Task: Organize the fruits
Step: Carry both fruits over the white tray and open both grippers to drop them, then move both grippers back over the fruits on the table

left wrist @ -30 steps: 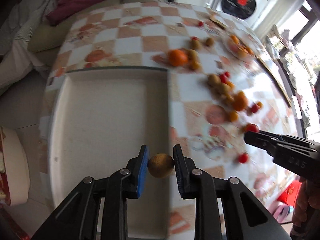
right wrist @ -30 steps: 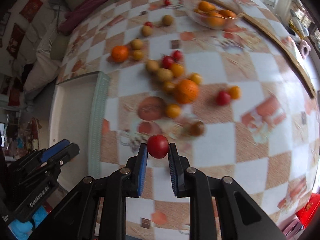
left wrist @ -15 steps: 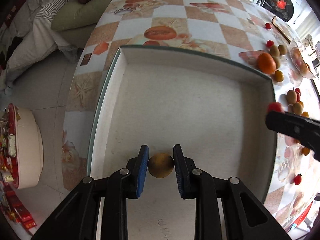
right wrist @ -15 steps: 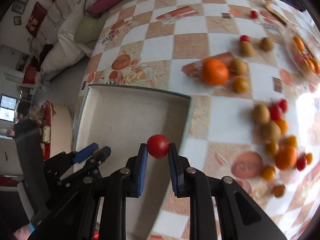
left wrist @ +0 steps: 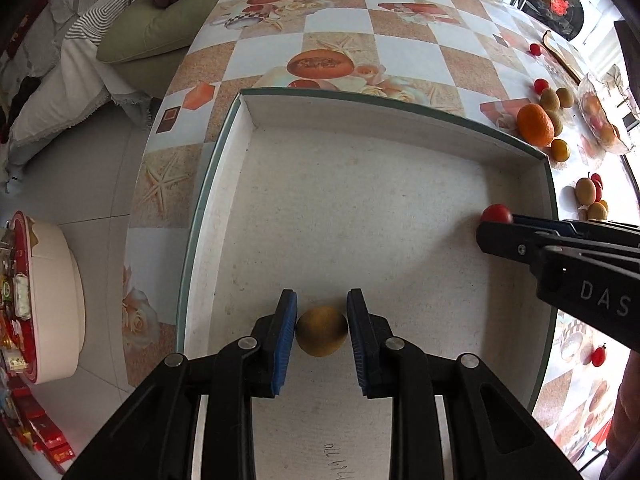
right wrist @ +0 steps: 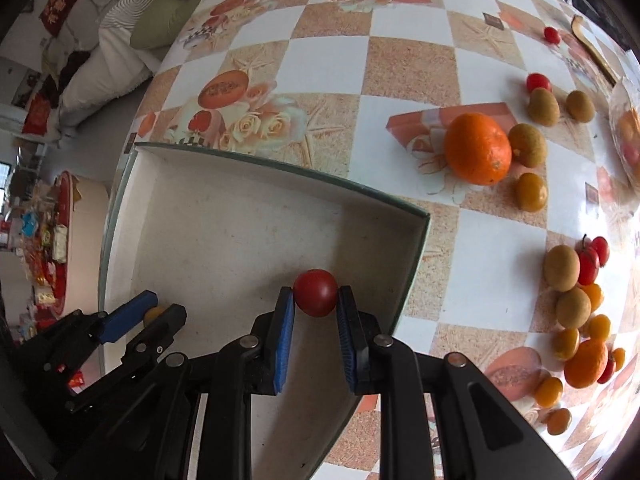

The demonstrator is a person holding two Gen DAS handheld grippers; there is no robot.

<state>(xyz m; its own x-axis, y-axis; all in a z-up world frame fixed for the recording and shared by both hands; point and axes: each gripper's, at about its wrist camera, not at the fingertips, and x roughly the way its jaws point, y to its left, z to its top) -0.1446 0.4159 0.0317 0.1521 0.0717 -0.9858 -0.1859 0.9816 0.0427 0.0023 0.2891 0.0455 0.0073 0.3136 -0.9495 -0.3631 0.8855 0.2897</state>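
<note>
My left tongs (left wrist: 322, 330) point straight down into the shallow white rectangular tray with a green rim (left wrist: 400, 128), with the small round yellow-brown fruit (left wrist: 321, 331) between the blue pads. The jaws have just been opening, and I can't tell if the pads press on the fruit. My right tongs (right wrist: 316, 300) grip the small round red cherry tomato (right wrist: 315, 292), hanging over the tray's right side just inside the wall.

Risks as I judge them: both fruits are round, so once released they may roll across the flat tray floor. If the left tongs lift before the jaws clear, the fruit could get dragged up or flicked. The tomato sits at the very tip of the pads; it could slip out early, hit the rim and bounce onto the checkered worktop (right wrist: 400, 56). The two tongs are near each other, so a clash is possible.

Orientation: both fruits are close to spherical, no clear long axis; stem ends not visible. The tray's long axis runs away from the left camera.
</note>
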